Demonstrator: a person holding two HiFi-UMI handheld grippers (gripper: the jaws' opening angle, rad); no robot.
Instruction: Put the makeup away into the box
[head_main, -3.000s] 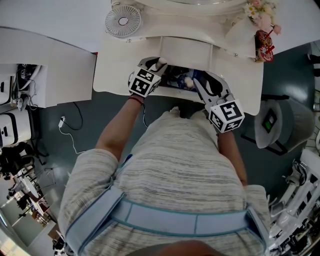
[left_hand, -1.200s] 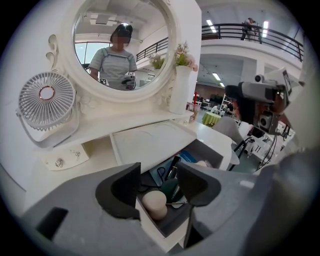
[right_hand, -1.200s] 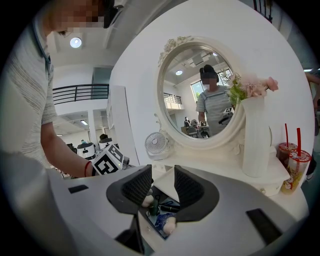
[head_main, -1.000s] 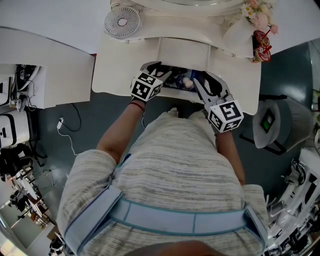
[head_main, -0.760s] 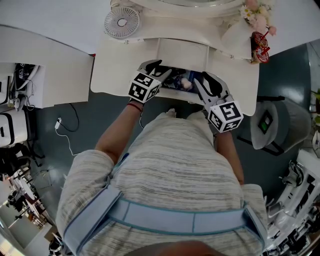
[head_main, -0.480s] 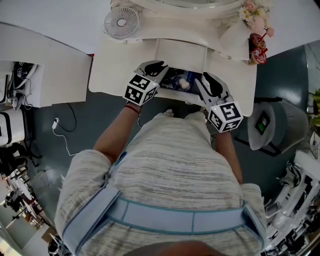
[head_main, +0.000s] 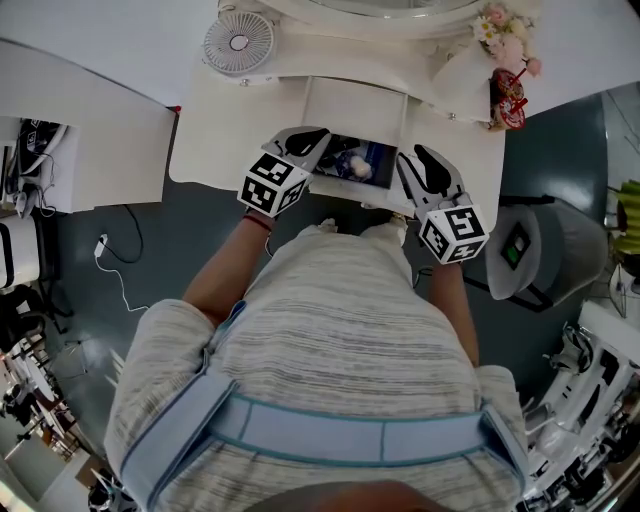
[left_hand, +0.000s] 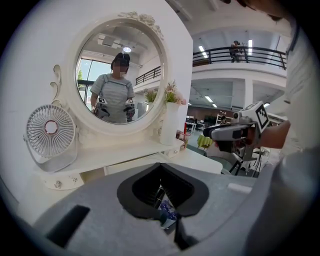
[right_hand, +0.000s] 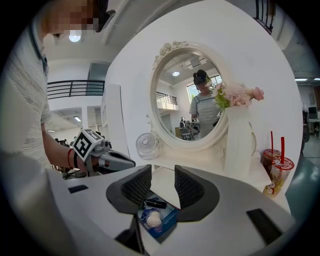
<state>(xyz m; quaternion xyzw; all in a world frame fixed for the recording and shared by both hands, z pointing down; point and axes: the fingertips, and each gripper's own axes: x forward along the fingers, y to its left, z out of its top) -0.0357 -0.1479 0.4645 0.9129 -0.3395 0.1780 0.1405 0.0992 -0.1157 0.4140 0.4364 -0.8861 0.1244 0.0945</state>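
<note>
While the left claw (head_main: 312, 133) has just been closing, its tips meet in its own view and I can't see anything pinched. There's a blue-purple bit showing through the gap behind them, no idea what it is. The right claw (right_hand: 162, 184) is spread apart, empty. The open blue rectangular box (head_main: 356, 160) sits at the front edge of the white counter (head_main: 220, 140), between both claws. A black tube (right_hand: 156, 203) and a round white puff (right_hand: 153, 218) lie inside; the claws block the rest.

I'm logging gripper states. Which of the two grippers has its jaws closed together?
The left gripper: its jaws meet with nothing between them, while the right gripper has its jaws standing apart, empty.
</note>
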